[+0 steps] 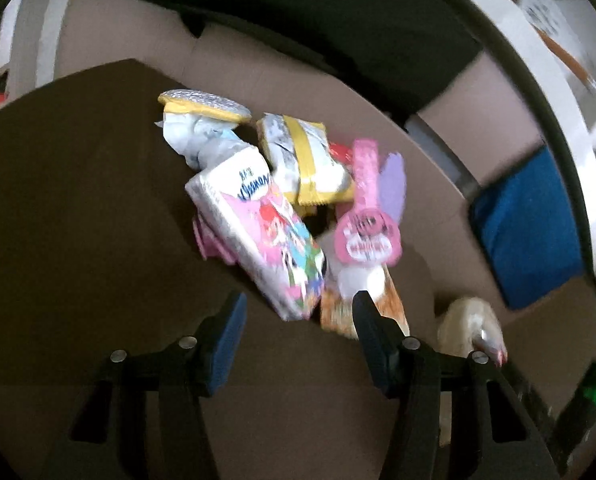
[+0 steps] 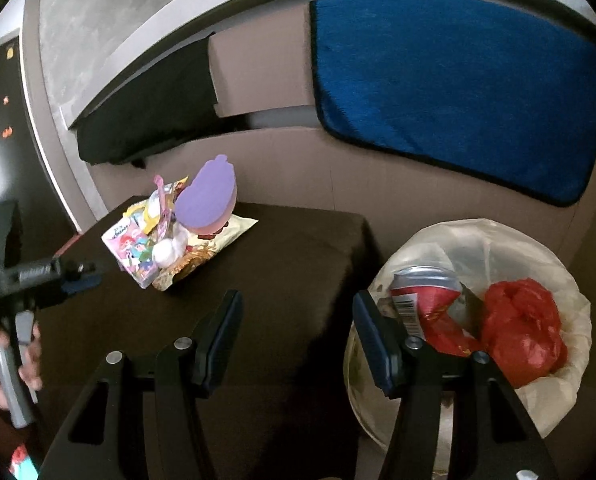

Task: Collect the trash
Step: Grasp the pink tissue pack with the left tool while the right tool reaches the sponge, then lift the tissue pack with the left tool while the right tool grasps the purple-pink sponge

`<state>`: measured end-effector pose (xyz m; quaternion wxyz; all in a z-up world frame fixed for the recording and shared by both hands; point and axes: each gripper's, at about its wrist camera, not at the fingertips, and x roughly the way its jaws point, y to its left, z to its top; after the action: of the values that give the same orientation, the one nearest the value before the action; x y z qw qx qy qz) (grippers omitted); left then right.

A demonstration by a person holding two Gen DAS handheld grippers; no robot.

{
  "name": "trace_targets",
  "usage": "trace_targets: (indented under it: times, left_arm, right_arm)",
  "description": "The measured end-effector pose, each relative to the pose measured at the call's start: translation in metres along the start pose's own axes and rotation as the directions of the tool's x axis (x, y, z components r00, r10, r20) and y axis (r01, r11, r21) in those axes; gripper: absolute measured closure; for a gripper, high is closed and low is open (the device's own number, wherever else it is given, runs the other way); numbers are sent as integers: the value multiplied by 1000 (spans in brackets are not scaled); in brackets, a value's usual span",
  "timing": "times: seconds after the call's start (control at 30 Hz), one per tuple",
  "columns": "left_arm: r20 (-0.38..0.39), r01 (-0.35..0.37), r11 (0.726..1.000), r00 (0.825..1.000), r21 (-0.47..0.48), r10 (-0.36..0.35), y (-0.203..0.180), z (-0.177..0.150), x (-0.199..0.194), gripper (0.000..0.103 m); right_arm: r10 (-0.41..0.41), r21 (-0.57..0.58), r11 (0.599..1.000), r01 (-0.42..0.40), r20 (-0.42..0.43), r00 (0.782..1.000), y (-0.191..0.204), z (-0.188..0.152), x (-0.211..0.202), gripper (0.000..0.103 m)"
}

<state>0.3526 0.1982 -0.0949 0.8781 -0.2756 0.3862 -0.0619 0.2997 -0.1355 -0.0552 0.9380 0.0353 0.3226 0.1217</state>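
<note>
Dark brown counter, left wrist view: the counter (image 1: pixel 78 208) carries a heap of wrappers, blurred by motion.
Pink cartoon packet (image 1: pixel 258 232): lies tilted at the front of the heap, nearest the camera.
Yellow-banded foil packets (image 1: pixel 306 160): behind the cartoon packet, beside a crumpled white wrapper (image 1: pixel 202 140).
Pink tag (image 1: pixel 368 216): rests on the right of the heap with a purple foam shape (image 1: pixel 394 180) behind it.
Orange wrapper (image 1: pixel 386 300): under the tag, just behind the right finger.
Left gripper (image 1: pixel 298 304): fingers spread wide, holding nothing, aimed at the heap and just short of it.
Blue cloth (image 1: pixel 530 224): off to the right, over cardboard.

Right wrist view, heap: the same trash pile (image 2: pixel 170 232) sits near the far left corner of the counter (image 2: pixel 290 264), the purple foam shape (image 2: pixel 206 196) on top.
Bin (image 2: pixel 558 292): lined with a pale plastic bag, beside the counter on the right; inside lie a crushed red can (image 2: pixel 430 300) and a red plastic bag (image 2: pixel 522 336).
Right gripper (image 2: pixel 298 304): fingers wide apart and empty, between the counter edge and the bin.
Left gripper from outside (image 2: pixel 50 276): held in a hand (image 2: pixel 2 356) at the left edge, near the pile.
Blue cloth (image 2: pixel 458 88): hangs on the cardboard wall behind.
</note>
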Motion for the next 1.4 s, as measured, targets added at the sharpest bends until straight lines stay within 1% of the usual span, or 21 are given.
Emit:
trace_targets:
  times: [0.07,0.13,0.27,0.37,0.47,0.53,0.63,0.67,0.73,0.8,0.9,0.97,1.0,1.07,1.17,1.23,1.27,1.3,1.37,1.4]
  left_arm:
    - [25,-38,998,999,-44,39,-1,7,12,48]
    - [34,-47,996,998,-73,49,0,12,20,49]
    - [53,-102,991,993,-92,107,1,18,38,49]
    - [47,-114,991,992,-69,117,3,20,43,66]
    - [59,-108,994,992,-16,109,4,22,32,74]
    - [62,-95,996,994,4,94,8,21,22,76]
    - [24,-71,996,997,60,70,12,16,-2,77]
    - [3,-66,993,998,96,66,13,11,-11,77]
    - [-42,-74,982,996,174,83,15,0,-23,77]
    - [-87,-79,967,991,242,103,19,-12,-35,77]
    - [-121,-56,960,988,274,92,25,-25,-50,77]
    - [-144,-19,962,988,272,61,28,-29,-57,77]
    - [-151,-9,963,987,269,51,30,-30,-59,77]
    - [-161,8,968,986,251,34,34,-34,-62,75]
    - [-146,4,975,989,224,30,38,-33,-64,72]
    - [-111,-12,979,993,206,36,41,-31,-69,70]
    - [-74,-27,980,996,198,42,43,-30,-75,70]
    - [-53,-35,980,998,196,46,44,-28,-77,69]
    - [12,-57,979,998,197,56,47,-25,-91,68]
    - [34,-62,978,998,199,56,47,-25,-96,66]
  right_arm:
    - [1,14,1000,-1,1,1000,-1,-2,2,48]
    - [10,33,999,-11,7,1000,-3,-3,3,48]
    - [6,44,999,-7,28,1000,1,-6,6,48]
    - [17,46,999,-18,21,1000,8,-4,10,48]
    - [44,32,999,-44,8,999,21,1,17,48]
    - [63,10,998,-63,3,998,31,5,22,48]
    - [97,-41,994,-97,-18,995,52,12,31,48]
    - [110,-59,992,-111,-27,994,59,15,34,48]
    - [135,-78,987,-138,-46,990,71,19,42,48]
    - [170,-69,982,-175,-74,983,81,24,56,48]
    - [196,-19,980,-200,-116,974,90,34,87,48]
    - [198,18,980,-198,-136,971,94,40,106,48]
    - [190,22,982,-189,-136,972,96,41,111,48]
    - [158,-4,987,-159,-107,982,106,51,118,48]
    - [171,-85,980,-178,-84,982,124,67,121,48]
    - [140,-162,975,-153,-91,986,138,73,129,49]
    - [116,-203,970,-132,-93,989,144,75,136,50]
    - [94,-230,967,-112,-89,992,147,76,141,51]
    - [52,-254,965,-62,-47,998,147,80,147,56]
    - [42,-241,969,-46,-22,999,143,84,147,56]
